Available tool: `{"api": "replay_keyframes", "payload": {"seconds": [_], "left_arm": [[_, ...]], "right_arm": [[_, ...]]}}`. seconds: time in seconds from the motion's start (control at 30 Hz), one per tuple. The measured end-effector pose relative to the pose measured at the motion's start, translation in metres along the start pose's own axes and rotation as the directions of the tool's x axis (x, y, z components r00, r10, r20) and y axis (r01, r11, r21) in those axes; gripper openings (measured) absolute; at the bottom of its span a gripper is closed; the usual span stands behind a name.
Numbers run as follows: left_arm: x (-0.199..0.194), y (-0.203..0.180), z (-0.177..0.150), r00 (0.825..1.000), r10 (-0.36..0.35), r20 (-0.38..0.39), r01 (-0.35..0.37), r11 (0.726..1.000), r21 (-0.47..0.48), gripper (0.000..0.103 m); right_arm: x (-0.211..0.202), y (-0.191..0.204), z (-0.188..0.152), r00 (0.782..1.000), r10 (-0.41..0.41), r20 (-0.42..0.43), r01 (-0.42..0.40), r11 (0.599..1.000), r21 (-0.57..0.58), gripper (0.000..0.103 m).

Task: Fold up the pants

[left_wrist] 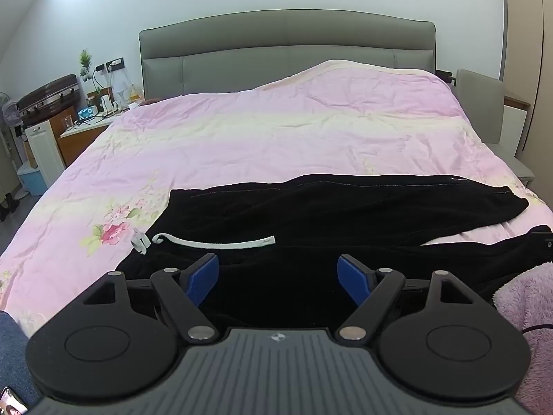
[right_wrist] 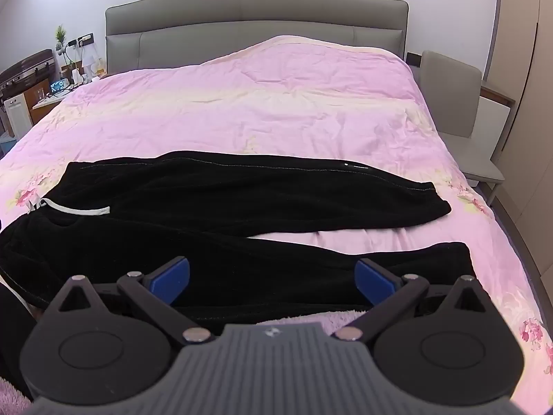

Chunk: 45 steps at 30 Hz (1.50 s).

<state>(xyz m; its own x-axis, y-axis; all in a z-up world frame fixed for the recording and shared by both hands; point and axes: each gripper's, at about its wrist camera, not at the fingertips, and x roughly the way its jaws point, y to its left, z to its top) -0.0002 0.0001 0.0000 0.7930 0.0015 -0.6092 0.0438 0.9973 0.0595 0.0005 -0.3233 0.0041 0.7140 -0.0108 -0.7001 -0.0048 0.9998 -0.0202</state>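
Both claws hover low over the near edge of a bed, pointing toward the headboard. The left claw, at lower centre of its frame, is spread wide and holds nothing, above the waist end of the black pants. The right claw is likewise wide and empty, above the nearer leg. The pants lie flat across the pink floral quilt, legs reaching right and slightly parted, a white drawstring on the waist. A grey headboard stands behind, a cluttered nightstand at left.
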Motion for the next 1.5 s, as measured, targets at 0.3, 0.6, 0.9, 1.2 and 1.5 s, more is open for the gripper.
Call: {"api": "replay_keyframes", "payload": {"seconds": [0.3, 0.6, 0.9, 1.2, 1.5], "left_arm": [[0.004, 0.011, -0.003, 1.000, -0.003, -0.009, 0.003, 1.000, -0.012, 0.092], [0.004, 0.005, 0.001, 1.000, 0.007, -0.023, -0.007, 1.000, -0.004, 0.092], [0.007, 0.007, 0.001, 0.999, 0.002, -0.049, -0.002, 1.000, -0.004, 0.092], [0.010, 0.003, 0.001, 0.998, -0.001, -0.068, 0.002, 1.000, 0.010, 0.092], [0.013, 0.000, 0.003, 0.997, -0.001, -0.075, 0.003, 1.000, 0.024, 0.092]], "right_arm": [[0.005, -0.003, 0.002, 1.000, 0.015, -0.021, -0.015, 0.999, 0.030, 0.098], [0.006, -0.003, 0.006, 0.999, 0.011, -0.036, -0.010, 0.999, 0.033, 0.098], [0.014, -0.004, 0.007, 0.998, 0.019, -0.065, -0.016, 0.999, 0.041, 0.098], [0.017, -0.006, 0.007, 0.997, 0.019, -0.070, -0.016, 0.999, 0.039, 0.098], [0.020, -0.008, 0.004, 0.998, 0.009, -0.067, -0.006, 0.999, 0.048, 0.098]]}}
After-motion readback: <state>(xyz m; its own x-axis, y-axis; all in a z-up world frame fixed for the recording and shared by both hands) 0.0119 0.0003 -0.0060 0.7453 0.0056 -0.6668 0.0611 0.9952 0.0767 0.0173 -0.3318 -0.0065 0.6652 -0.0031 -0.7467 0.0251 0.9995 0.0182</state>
